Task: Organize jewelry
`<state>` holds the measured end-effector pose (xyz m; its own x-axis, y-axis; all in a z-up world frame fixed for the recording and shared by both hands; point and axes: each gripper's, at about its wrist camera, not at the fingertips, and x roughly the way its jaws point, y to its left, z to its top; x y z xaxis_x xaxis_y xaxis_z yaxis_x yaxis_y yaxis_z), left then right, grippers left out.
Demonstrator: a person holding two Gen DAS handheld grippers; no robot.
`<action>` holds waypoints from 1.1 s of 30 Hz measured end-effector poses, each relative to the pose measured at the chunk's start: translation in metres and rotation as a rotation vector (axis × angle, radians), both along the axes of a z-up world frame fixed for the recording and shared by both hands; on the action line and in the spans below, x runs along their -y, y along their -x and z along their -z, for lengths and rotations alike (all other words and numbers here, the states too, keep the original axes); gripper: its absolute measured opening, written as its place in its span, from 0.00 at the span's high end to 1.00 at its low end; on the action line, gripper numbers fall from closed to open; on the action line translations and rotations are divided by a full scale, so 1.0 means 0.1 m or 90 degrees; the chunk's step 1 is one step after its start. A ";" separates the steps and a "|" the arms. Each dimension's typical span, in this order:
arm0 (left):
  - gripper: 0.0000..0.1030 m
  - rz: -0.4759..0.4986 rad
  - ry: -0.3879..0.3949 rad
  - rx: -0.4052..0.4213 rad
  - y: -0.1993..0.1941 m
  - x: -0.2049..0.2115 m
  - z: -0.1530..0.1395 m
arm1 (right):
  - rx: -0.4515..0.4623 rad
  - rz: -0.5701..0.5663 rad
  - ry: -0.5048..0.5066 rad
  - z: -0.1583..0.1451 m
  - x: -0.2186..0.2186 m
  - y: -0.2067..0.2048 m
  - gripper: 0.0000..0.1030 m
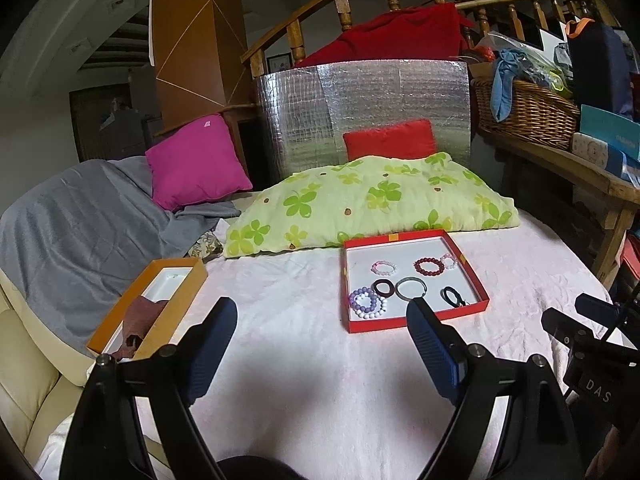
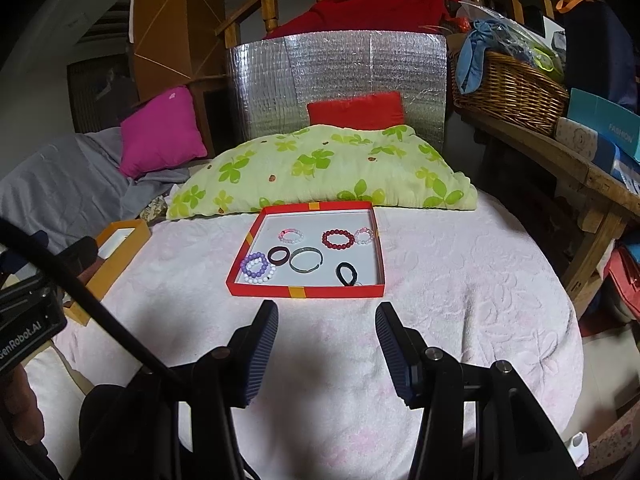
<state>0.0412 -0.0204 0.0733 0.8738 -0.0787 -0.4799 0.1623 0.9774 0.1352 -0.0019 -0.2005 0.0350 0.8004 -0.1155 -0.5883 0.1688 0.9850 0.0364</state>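
Both claws, the right gripper (image 2: 326,320) and the left gripper (image 1: 320,316), were spread wide and held nothing (just waiting), and the red tray (image 2: 304,292) of bracelets (image 2: 338,239) lay straight ahead, nearer the right one.

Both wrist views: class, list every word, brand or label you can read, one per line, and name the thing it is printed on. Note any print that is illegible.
"DAS" on the black body of the right gripper, seen in the left wrist view.
"GenRobot.AI", first letter cut off, on the black body of the left gripper, seen in the right wrist view.
"FASHION" on the teal box on the wooden bench.
Print on the same box in the left wrist view: too blurred to read.
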 end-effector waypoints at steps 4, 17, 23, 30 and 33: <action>0.16 -0.005 -0.006 0.005 0.00 -0.01 -0.02 | 0.000 -0.006 0.005 -0.03 -0.01 -0.02 0.46; 0.16 -0.052 -0.010 -0.007 -0.13 0.03 -0.07 | 0.000 -0.041 -0.027 0.02 0.11 -0.21 0.44; 0.16 -0.041 0.002 -0.020 -0.07 0.07 -0.10 | 0.010 -0.052 -0.020 -0.02 0.10 -0.12 0.44; 0.16 -0.035 0.041 -0.016 0.00 0.01 -0.18 | 0.011 -0.045 0.015 -0.11 0.05 0.03 0.44; 0.16 -0.031 0.041 -0.016 -0.01 0.00 -0.17 | 0.011 -0.039 0.027 -0.14 0.03 0.04 0.43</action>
